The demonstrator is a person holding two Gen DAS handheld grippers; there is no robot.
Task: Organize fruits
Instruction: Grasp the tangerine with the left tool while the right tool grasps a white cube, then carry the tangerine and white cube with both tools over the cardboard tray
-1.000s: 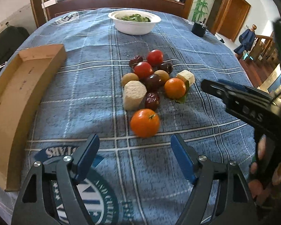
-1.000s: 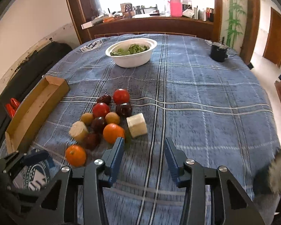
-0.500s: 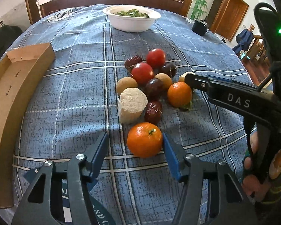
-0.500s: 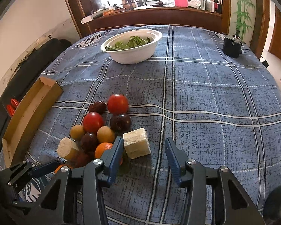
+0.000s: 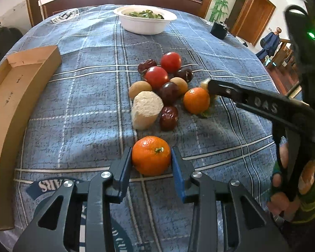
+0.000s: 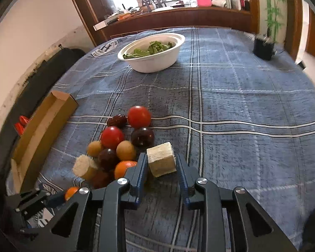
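Nearest in the left wrist view, the left gripper (image 5: 151, 163) has its blue fingers (image 5: 124, 168) on either side of a mandarin orange (image 5: 151, 155) that sits on the tabletop (image 5: 84, 109); the fingers are closing, with both pads right against the peel. In the right wrist view, the right gripper (image 6: 161, 168) is drawn in as narrow as it goes around a pale cut sugarcane block (image 6: 161, 161), its fingers (image 6: 141, 168) pressing the block's sides, the block resting on the blue plaid cloth.

Just beyond lies the rest of the pile: a second sugarcane piece (image 5: 146, 109), a second orange (image 5: 196, 99), dark red jujubes (image 5: 168, 117), two tan longan-like fruits (image 5: 139, 88), dark plums and two red tomatoes (image 5: 156, 76), touching one another. To the left, well apart, stands an empty cardboard tray (image 5: 21, 96). Farthest back is a white bowl of greens (image 5: 145, 20).

The step in hand looks like a double pick at the start of sorting. The next move probably calls for lifting both pieces clear without nudging neighbours, then carrying them toward the tray; the round orange may slip if the grip is loose.
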